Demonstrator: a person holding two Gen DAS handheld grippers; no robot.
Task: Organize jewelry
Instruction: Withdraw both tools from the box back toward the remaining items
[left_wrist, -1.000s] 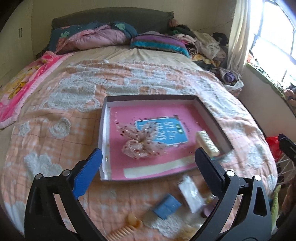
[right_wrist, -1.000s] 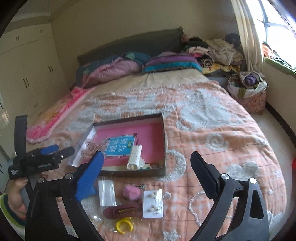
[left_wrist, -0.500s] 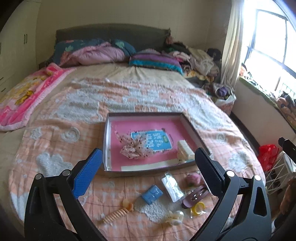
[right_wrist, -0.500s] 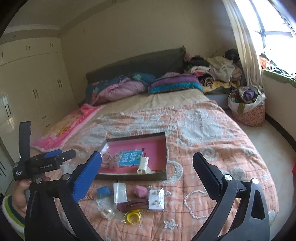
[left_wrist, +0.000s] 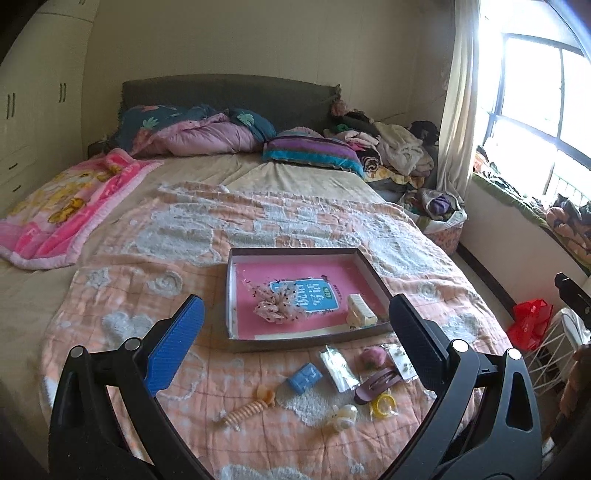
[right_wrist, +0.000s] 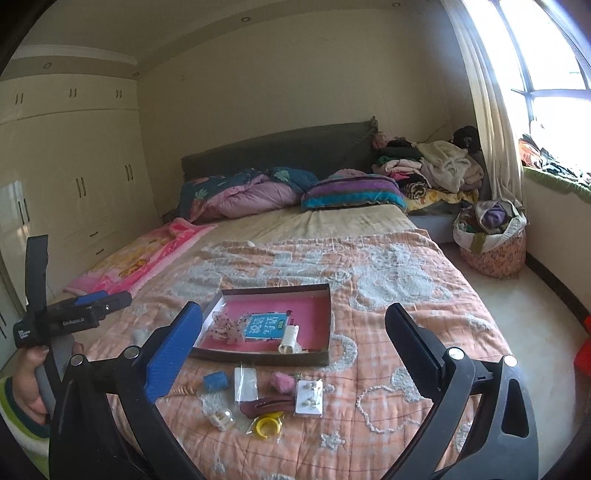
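Note:
A shallow box with a pink floor (left_wrist: 236, 291) (right_wrist: 325, 314) lies on the bed. In it are a pink scrunchie (left_wrist: 279, 310), a blue card (left_wrist: 306, 293) and a cream hair claw (left_wrist: 360, 314). In front of the box lie loose pieces: a blue box (left_wrist: 304, 376), a clear bag (left_wrist: 336, 369), a pink pom (left_wrist: 371, 358), an earring card (right_wrist: 309, 397), a maroon clip (left_wrist: 376, 382), a yellow ring (left_wrist: 382, 404), a spiral tie (left_wrist: 245, 408). My left gripper (left_wrist: 299, 347) and right gripper (right_wrist: 291, 350) are open, empty, held well above the bed.
The orange quilt (left_wrist: 147, 295) covers the bed's near half. Pillows and clothes pile up at the headboard (left_wrist: 229, 96). A full basket (right_wrist: 491, 240) stands on the floor at the right. Wardrobes (right_wrist: 74, 184) line the left wall. The left gripper shows in the right view (right_wrist: 70, 317).
Both grippers have pulled back and up from the box, so the whole bed and the loose pieces in front of the box have come into view. Both stay open and empty.

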